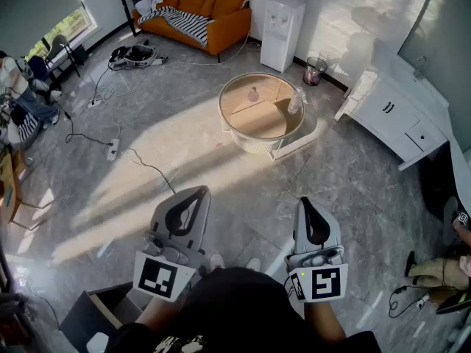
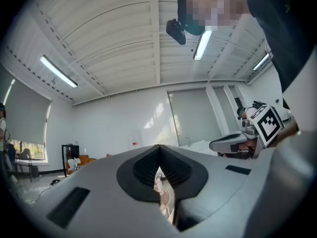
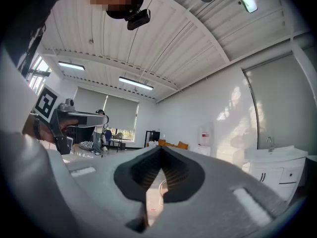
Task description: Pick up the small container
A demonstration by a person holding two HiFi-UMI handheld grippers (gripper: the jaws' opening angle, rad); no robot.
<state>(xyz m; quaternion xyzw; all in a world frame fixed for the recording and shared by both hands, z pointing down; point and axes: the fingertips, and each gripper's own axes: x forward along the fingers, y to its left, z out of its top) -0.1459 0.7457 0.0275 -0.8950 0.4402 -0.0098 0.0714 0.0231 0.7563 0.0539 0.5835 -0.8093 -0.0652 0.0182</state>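
Holding the left gripper (image 1: 197,191) and right gripper (image 1: 305,201) level and side by side, jaws of both pressed together on nothing, apparently for the approach toward the small container (image 1: 253,94) well ahead on the round coffee table (image 1: 237,135), apart from a taller bottle (image 1: 296,102).

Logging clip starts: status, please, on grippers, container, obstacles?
Left gripper and right gripper shut, empty. Small container on round table ahead, untouched, far off. Bottle shares the table; cable trails at left.
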